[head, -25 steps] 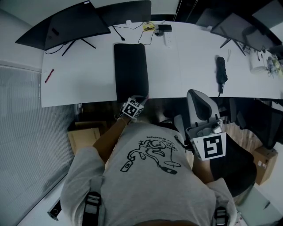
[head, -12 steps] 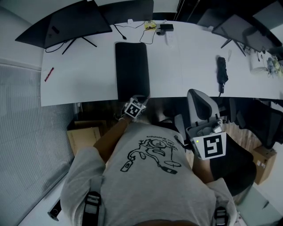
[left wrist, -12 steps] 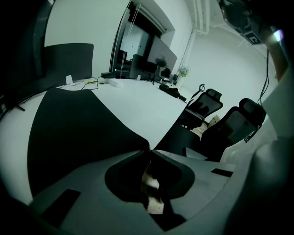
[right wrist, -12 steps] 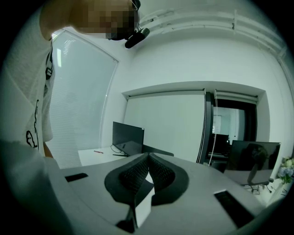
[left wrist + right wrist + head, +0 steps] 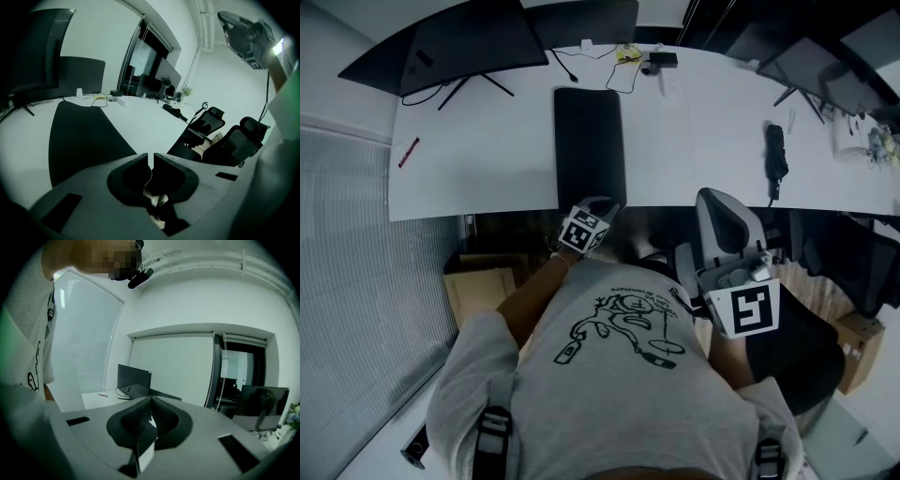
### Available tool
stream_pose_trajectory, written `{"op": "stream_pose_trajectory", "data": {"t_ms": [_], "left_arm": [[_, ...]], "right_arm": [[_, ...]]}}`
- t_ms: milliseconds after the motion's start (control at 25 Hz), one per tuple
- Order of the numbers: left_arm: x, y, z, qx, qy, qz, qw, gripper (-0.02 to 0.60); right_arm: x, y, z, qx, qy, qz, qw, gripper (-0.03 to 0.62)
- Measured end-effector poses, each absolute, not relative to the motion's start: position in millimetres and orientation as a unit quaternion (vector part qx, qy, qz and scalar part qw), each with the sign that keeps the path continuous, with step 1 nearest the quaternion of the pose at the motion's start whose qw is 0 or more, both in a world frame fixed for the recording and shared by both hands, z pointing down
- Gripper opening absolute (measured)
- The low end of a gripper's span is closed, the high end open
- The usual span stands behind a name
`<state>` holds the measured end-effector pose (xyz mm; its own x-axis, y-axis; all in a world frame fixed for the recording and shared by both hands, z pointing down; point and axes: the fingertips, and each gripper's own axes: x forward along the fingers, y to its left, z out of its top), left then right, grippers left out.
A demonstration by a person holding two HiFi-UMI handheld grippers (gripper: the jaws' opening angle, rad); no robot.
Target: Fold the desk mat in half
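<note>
Two claws were in play, and only the left claw was at the work: it hung at the near edge of the white table, just at the near short end of the desk mat. Its jaws had just been opening and stood parted by a narrow slit, with pale table showing through the gap and nothing caught between the pads. The black mat lay flat and unfolded on the table, running lengthwise from the near edge toward the far side, where a tangle of cables sat beyond its far end. A dark monitor stood at the far left of the table, and a red pen lay near the left edge, well apart from the mat. The right claw was held off the table at the person's right side, near an office chair, its ribbed pads pressed together on nothing
</note>
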<state>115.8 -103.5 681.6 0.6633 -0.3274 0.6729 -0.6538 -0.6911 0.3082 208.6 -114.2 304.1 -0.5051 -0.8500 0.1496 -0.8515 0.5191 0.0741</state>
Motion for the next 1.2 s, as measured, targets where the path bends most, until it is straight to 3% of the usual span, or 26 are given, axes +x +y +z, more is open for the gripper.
{"op": "stream_pose_trajectory", "data": {"t_ms": [1200], "left_arm": [[41, -130, 461, 0.915, -0.351, 0.097, 0.175, 0.034]], "right_arm": [[132, -99, 292, 0.493, -0.865, -0.004, 0.091, 0.006]]}}
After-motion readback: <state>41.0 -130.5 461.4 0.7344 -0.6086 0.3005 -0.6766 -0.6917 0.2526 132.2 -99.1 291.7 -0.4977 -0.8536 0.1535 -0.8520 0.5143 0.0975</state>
